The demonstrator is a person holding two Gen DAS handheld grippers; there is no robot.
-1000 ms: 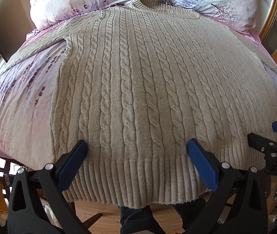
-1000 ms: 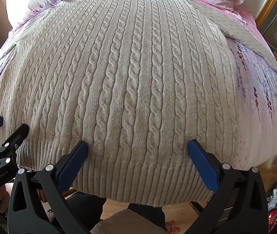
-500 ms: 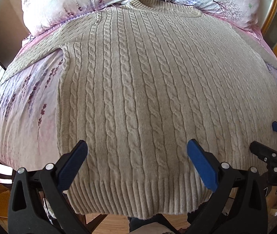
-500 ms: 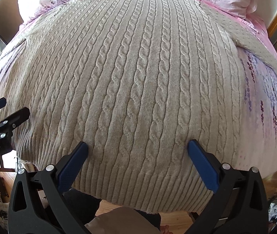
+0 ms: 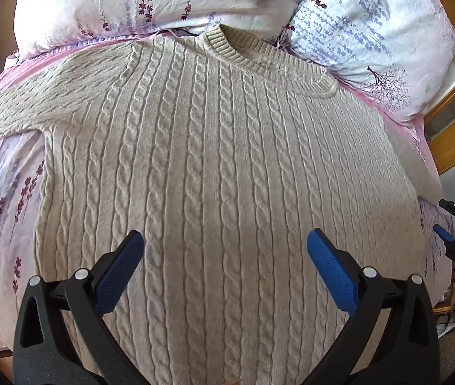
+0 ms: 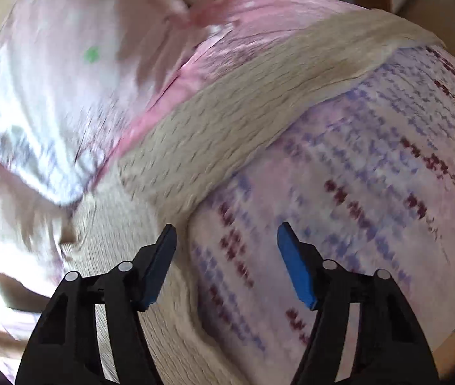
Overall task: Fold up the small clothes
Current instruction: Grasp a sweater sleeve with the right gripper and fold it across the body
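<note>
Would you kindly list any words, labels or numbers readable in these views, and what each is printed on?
"DAS": partial white lettering on the black right gripper at the left wrist view's right edge; the rest is cut off.
Beige cable-knit sweater, floral pillows: no text.
Right wrist view: blurred, none readable.

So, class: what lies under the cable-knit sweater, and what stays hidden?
The sweater lies on a floral sheet that shows beside it. Two pillows sit beyond its collar. Whatever is directly beneath the knit is covered.

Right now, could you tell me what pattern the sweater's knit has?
Beige vertical cable knit on the sweater, clearest in the left wrist view.
</note>
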